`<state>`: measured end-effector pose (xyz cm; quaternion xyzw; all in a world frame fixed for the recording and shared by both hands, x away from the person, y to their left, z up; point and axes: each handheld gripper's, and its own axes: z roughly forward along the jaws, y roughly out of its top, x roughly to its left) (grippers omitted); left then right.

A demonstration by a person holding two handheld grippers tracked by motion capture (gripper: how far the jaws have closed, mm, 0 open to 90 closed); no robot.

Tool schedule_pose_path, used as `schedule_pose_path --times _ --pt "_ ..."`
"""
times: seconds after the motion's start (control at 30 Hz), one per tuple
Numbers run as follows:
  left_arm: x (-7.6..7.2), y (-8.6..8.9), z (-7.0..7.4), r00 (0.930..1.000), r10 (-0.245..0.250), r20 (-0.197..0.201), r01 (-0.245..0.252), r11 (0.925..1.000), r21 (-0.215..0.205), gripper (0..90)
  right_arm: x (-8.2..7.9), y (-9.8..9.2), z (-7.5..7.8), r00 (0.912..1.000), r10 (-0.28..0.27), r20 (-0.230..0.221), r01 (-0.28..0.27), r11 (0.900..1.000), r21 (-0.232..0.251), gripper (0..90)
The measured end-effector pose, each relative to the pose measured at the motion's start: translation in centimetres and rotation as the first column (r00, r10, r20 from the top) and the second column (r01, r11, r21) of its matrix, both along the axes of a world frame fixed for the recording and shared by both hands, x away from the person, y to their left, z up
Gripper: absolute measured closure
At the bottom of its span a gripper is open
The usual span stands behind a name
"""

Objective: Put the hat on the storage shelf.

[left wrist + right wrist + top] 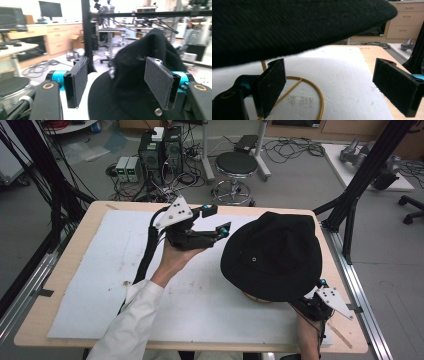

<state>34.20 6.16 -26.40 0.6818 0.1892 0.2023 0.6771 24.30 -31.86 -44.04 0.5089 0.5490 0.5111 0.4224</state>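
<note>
A black brimmed hat (272, 255) sits on a yellow wire stand (257, 298) at the right of the white foam sheet (100, 285). My left gripper (217, 219), held up in a hand with a white sleeve, is open just left of the hat and points at it. In the left gripper view the hat (135, 62) rises beyond the two spread pads (77, 80) of the left gripper (117, 82), and neither pad presses it. My right gripper (320, 300) rests low at the table's near right, under the brim. It stands wide open (334, 85) below the hat (287, 25), beside the stand's ring (314, 86).
The foam sheet covers most of a wooden table (65, 270). Black frame posts (350, 205) stand by the table's right side. Beyond the far edge are a round stool (236, 165), computer towers (160, 150) and loose cables on the floor.
</note>
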Motion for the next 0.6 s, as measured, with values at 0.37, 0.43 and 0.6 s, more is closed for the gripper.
schedule_pose_path --times 0.37,0.43,0.6 --pt "-1.2 5.4 -0.9 0.9821 0.186 0.028 -0.186 0.9824 -0.016 33.1 -0.1 0.0 0.0 1.0 0.001 0.001 -0.001 1.0 -0.007 10.8" --pt "-1.6 6.6 -0.9 0.9754 0.218 0.029 -0.217 0.9756 -0.029 33.1 0.0 0.0 0.0 1.0 0.002 0.0 -0.002 1.0 -0.005 10.8" --pt "-2.1 8.9 -1.1 0.958 0.287 0.011 -0.285 0.9551 -0.081 33.5 0.1 0.0 0.0 1.0 0.007 -0.003 -0.007 1.0 -0.013 10.8"
